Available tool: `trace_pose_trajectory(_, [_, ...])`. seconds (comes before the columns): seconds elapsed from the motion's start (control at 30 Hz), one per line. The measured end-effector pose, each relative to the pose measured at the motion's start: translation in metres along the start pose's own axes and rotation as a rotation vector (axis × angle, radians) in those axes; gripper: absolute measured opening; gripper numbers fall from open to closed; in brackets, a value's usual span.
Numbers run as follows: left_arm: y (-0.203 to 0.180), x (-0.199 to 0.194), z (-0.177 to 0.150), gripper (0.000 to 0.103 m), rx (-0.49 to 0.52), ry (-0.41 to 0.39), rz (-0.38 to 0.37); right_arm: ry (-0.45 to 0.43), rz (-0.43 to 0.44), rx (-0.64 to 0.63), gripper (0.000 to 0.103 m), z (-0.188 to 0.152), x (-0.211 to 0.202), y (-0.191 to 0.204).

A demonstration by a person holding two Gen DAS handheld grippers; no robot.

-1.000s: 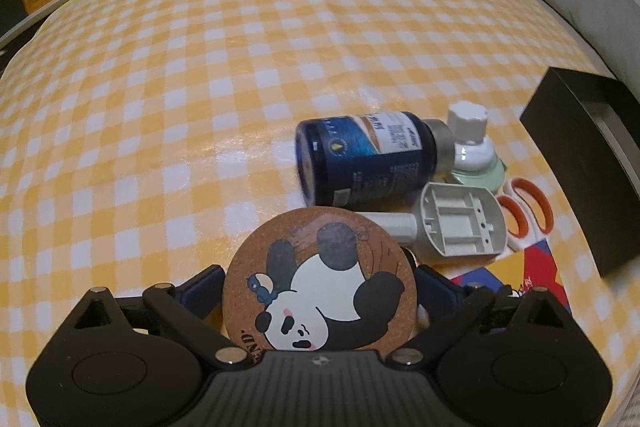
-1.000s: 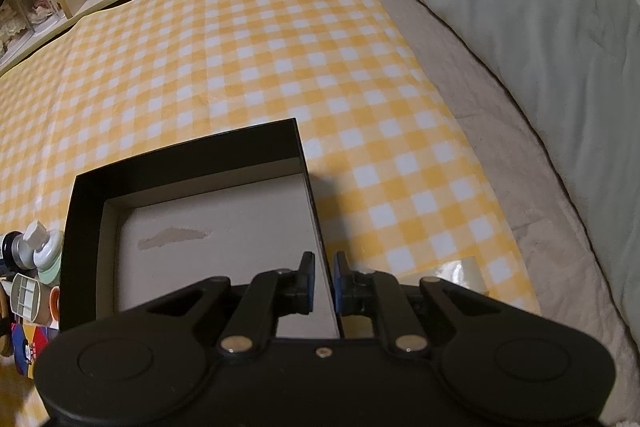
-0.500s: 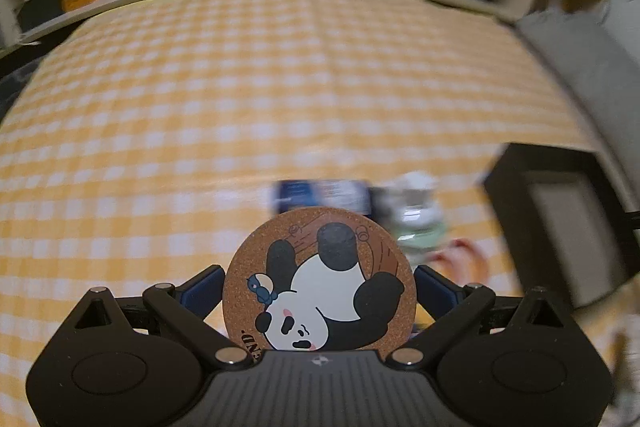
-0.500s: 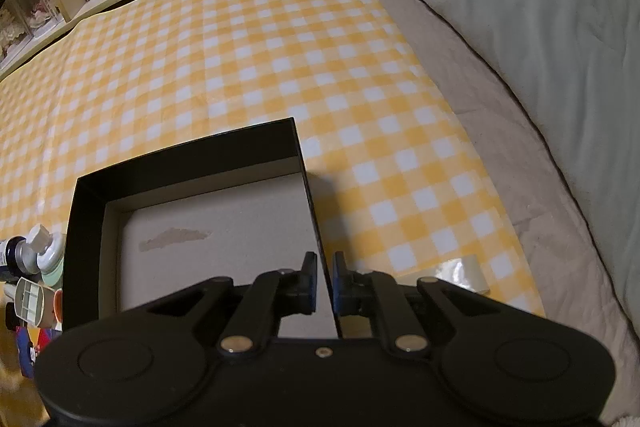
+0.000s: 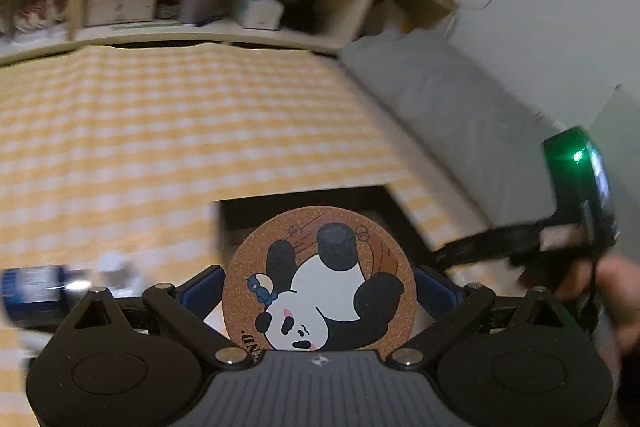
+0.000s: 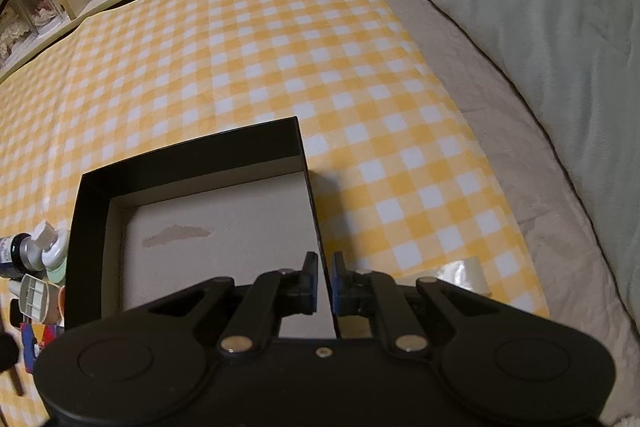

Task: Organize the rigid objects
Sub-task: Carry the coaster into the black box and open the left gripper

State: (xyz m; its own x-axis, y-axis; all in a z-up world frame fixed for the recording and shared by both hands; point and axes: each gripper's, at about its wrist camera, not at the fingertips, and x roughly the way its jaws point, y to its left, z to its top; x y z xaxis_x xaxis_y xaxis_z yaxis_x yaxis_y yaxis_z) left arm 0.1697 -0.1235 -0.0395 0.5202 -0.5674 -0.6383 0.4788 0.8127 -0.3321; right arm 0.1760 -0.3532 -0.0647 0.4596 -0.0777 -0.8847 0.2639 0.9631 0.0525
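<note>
Your left gripper [image 5: 319, 291] has swung its clamped round cork panda coaster [image 5: 320, 277] over the black cardboard box [image 6: 192, 163]; your right gripper [image 6: 325, 281] stays pinched on the box's thin right wall.

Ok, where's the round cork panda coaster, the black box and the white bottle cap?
round cork panda coaster [image 5: 320, 279], left wrist view, panda's belly.
black cardboard box [image 6: 192, 155], right wrist view, far wall.
white ribbed bottle cap [image 6: 45, 233], right wrist view, cap's side.

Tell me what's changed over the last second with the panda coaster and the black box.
The left gripper has carried the panda coaster up and away from the bottles, over toward the black box; it now sits in front of the box's opening. Nothing was let go. The right gripper stayed clamped on the box's right wall, and the box hasn't moved.
</note>
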Motion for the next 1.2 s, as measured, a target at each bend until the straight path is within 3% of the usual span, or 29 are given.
trace_pose_trajectory(0.13, [-0.018, 0.032, -0.006, 0.099, -0.055, -0.003, -0.058, 0.006, 0.028, 0.006, 0.005, -0.001, -0.001, 0.001])
trace_pose_trajectory(0.33, [-0.018, 0.066, -0.028, 0.099, -0.151, 0.027, -0.069, 0.015, 0.067, 0.036, 0.005, 0.000, 0.000, -0.002])
trace_pose_trajectory(0.5, [-0.014, 0.069, -0.027, 0.103, -0.157, -0.043, -0.048, 0.021, 0.091, 0.058, 0.006, 0.003, 0.002, -0.009])
trace_pose_trajectory(0.67, [-0.008, 0.072, -0.019, 0.102, -0.121, 0.007, -0.073, 0.021, 0.094, 0.070, 0.006, 0.002, 0.003, -0.009])
trace_pose_trajectory(0.87, [-0.004, 0.072, -0.010, 0.068, -0.040, 0.066, -0.011, 0.021, 0.089, 0.067, 0.006, 0.001, 0.002, -0.008])
trace_pose_trajectory(0.9, [-0.003, 0.071, -0.010, 0.059, -0.036, 0.071, -0.012, 0.021, 0.090, 0.066, 0.006, 0.001, 0.002, -0.008])
trace_pose_trajectory(1.03, [0.000, 0.072, -0.006, 0.038, -0.036, 0.105, -0.003, 0.021, 0.090, 0.067, 0.006, 0.001, 0.001, -0.008])
trace_pose_trajectory(1.1, [-0.001, 0.072, -0.005, 0.031, -0.011, 0.121, 0.012, 0.021, 0.089, 0.066, 0.006, 0.001, 0.002, -0.007])
trace_pose_trajectory(1.2, [-0.003, 0.071, -0.004, 0.026, 0.026, 0.149, 0.038, 0.021, 0.089, 0.065, 0.006, 0.001, 0.001, -0.007])
